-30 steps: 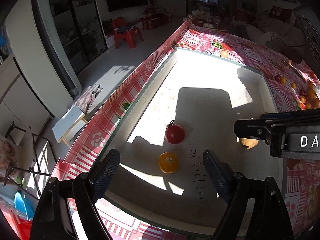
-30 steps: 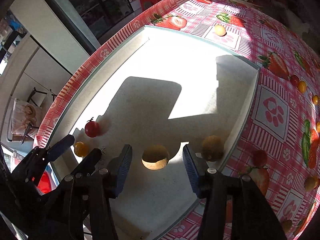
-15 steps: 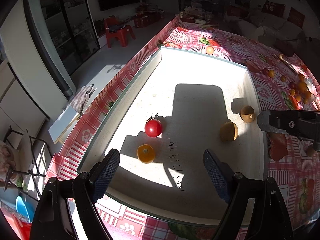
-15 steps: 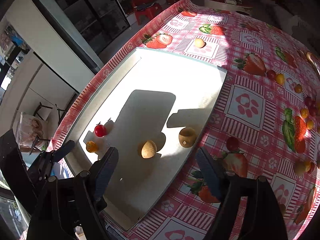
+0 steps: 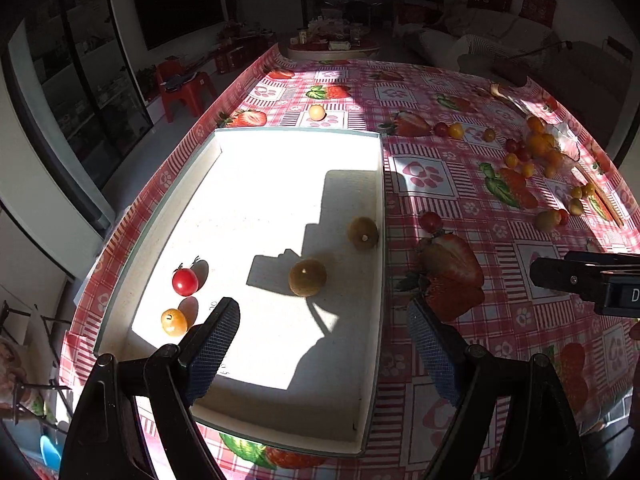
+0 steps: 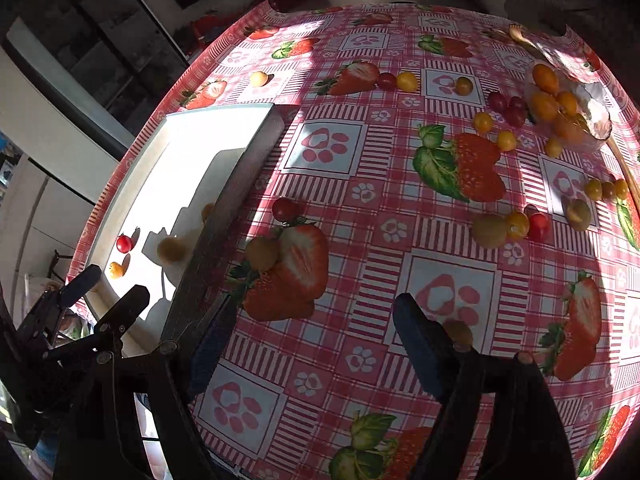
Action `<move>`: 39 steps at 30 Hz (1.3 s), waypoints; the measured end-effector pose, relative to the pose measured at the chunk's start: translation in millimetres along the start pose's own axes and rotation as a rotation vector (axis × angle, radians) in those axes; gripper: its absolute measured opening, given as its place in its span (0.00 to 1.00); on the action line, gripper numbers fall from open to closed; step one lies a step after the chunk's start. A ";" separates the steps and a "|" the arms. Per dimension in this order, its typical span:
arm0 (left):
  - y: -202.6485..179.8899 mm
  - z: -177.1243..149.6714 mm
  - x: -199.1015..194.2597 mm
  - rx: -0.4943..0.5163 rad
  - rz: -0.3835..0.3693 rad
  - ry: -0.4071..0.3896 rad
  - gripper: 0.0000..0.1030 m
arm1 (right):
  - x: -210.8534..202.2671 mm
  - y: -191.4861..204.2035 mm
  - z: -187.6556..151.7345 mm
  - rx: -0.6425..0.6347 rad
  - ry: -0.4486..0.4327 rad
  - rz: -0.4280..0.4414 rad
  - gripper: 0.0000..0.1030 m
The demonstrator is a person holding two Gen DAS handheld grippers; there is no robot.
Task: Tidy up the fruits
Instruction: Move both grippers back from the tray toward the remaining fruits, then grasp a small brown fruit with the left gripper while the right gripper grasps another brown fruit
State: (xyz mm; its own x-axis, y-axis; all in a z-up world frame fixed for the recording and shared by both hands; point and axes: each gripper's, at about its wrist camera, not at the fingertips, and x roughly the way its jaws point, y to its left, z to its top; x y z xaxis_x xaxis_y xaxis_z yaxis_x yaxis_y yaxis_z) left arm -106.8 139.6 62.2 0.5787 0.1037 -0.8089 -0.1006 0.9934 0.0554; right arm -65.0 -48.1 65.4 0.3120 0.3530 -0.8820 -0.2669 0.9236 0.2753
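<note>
White tray (image 5: 300, 136) near the table's (image 6: 400, 272) left edge, holding four fruits so far: red cherry tomato (image 5: 185, 281) and small orange tomato (image 5: 173, 322) by the left wall, two brownish round fruits (image 5: 307, 277) toward the right wall, apart from one another. Far more left outside on the red checked strawberry cloth: a dark red tomato (image 6: 285, 209) and a tan fruit (image 6: 261, 253) just beside the tray's right wall, a pale one (image 6: 258, 79) beyond its far end, a brownish fruit (image 6: 489, 231) touching a yellow and a red one, plus a scattered heap of orange, yellow and dark red pieces at the far right. Early going, judged from that: most of the sorting not yet done. Left gripper (image 5: 320, 344) wide and empty above the tray's near right part. Right gripper (image 6: 312, 344) likewise wide, nothing between its pads, out over the cloth just right of the tray, probably ready for the nearby tan fruit or tomato.
</note>
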 end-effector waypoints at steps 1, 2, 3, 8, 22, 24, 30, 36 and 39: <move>-8.1 1.4 0.0 0.014 -0.008 0.001 0.84 | -5.8 -11.8 -4.4 0.019 -0.006 -0.012 0.81; -16.3 2.9 0.1 0.027 -0.018 0.003 0.84 | -8.9 -22.5 -6.6 0.036 -0.011 -0.024 0.81; -24.3 4.4 0.5 0.040 -0.029 0.004 0.84 | -12.3 -33.4 -8.8 0.054 -0.015 -0.037 0.81; -63.2 10.9 6.3 0.092 -0.082 0.022 0.84 | -25.0 -86.5 -17.2 0.137 -0.038 -0.096 0.81; -152.0 45.8 42.5 0.218 -0.160 0.060 0.84 | -39.5 -161.3 -19.4 0.194 -0.108 -0.209 0.81; -163.8 51.8 49.1 0.238 -0.171 0.059 0.84 | -39.5 -172.0 -15.4 0.211 -0.114 -0.218 0.81; -192.1 66.1 71.0 0.275 -0.191 0.074 0.84 | -28.4 -188.4 3.2 0.219 -0.121 -0.223 0.80; -211.9 71.0 86.6 0.322 -0.198 0.086 0.83 | -10.9 -190.5 22.2 0.193 -0.117 -0.226 0.77; -218.7 70.7 93.1 0.345 -0.207 0.111 0.70 | -6.7 -188.4 30.2 0.169 -0.126 -0.235 0.76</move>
State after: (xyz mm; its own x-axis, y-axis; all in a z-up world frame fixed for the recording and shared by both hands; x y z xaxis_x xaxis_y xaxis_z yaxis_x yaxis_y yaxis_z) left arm 26.3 -64.6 16.1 0.4659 -0.0868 -0.8806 0.2967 0.9529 0.0630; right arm 10.8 -219.9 31.0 0.4602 0.1332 -0.8777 -0.0219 0.9901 0.1388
